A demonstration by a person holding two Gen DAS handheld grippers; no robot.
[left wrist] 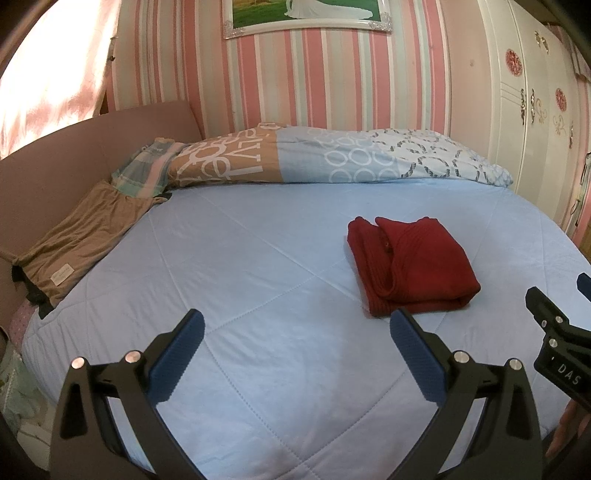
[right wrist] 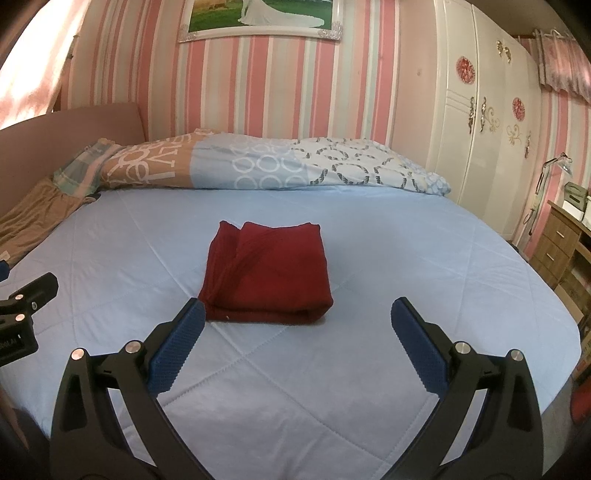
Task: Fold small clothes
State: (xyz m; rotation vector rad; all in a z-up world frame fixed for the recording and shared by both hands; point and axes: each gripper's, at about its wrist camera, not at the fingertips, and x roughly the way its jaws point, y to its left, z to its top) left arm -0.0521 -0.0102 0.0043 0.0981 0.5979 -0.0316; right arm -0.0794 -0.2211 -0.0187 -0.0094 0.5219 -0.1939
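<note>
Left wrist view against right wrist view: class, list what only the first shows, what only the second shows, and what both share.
Only the left wrist view shows the brown garment's white label and its near end at the bed edge. Only the right wrist view shows the wooden drawers and the pink curtain past the wardrobe. Both show the folded red garment on the blue quilt, the patterned duvet, the framed picture, and both open claws: left claw, right claw.

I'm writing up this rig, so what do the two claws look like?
Both the left claw and right claw have glossy black forked arms with silver round bolts and two ribbed dark-blue pads. The right claw's body carries white lettering reading DAS.
</note>
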